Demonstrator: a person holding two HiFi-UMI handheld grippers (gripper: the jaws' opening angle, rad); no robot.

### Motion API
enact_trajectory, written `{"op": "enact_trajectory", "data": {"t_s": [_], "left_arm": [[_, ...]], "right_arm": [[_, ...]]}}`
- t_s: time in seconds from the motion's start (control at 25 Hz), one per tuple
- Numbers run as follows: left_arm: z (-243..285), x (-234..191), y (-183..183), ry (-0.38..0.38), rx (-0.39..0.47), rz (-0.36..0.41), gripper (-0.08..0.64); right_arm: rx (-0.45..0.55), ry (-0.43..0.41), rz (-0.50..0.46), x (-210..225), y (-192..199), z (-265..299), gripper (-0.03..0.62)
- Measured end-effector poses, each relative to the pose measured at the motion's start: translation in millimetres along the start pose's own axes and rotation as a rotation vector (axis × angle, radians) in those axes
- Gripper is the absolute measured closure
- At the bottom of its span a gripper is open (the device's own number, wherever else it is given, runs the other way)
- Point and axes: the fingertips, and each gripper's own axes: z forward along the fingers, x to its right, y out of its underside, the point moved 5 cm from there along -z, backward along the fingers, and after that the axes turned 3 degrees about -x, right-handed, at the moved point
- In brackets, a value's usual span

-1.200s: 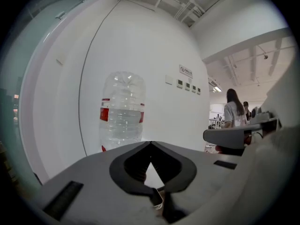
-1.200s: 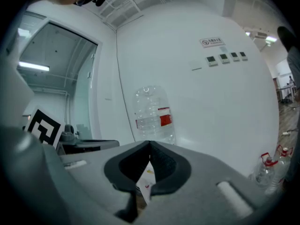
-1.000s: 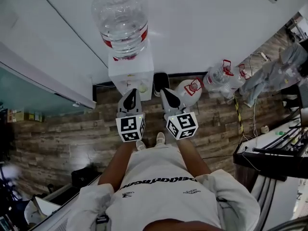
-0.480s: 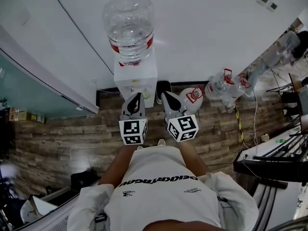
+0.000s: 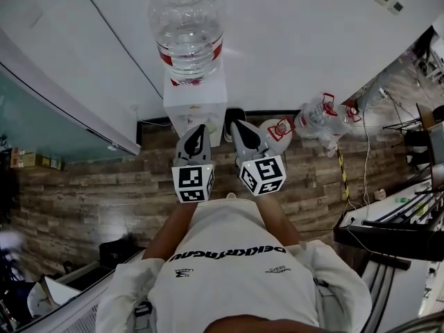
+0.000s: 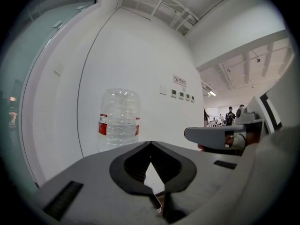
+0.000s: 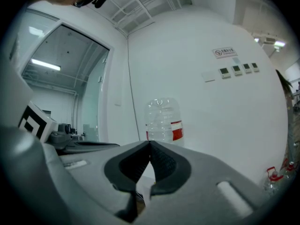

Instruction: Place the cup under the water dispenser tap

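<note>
A white water dispenser (image 5: 195,103) stands against the wall with a clear bottle (image 5: 187,26) on top. I see no cup in any view. My left gripper (image 5: 197,129) and right gripper (image 5: 233,125) are held side by side just in front of the dispenser, pointing at it. In the left gripper view the left gripper (image 6: 151,143) is shut with nothing between its jaws, and the bottle (image 6: 119,121) rises behind it. The right gripper (image 7: 150,142) is shut and empty too, with the bottle (image 7: 163,118) beyond it. The dispenser's taps are hidden behind the grippers.
Spare water bottles (image 5: 320,116) lie on the wooden floor to the dispenser's right, one (image 5: 275,132) close to my right gripper. A black table (image 5: 388,231) with cables stands at the right. A glass partition (image 5: 41,127) runs along the left.
Both grippers have risen slightly toward the dispenser, still side by side. Their jaws have stayed shut.
</note>
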Motion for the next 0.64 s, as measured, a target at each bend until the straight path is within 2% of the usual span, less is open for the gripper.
{"op": "enact_trajectory", "data": {"t_s": [0.64], "left_arm": [[4.7,-4.1,3.3,0.013,0.005,-0.001,0.563]], "right_arm": [[-0.002,-0.011,-0.007,1.8,8.8,6.3,0.592]]}}
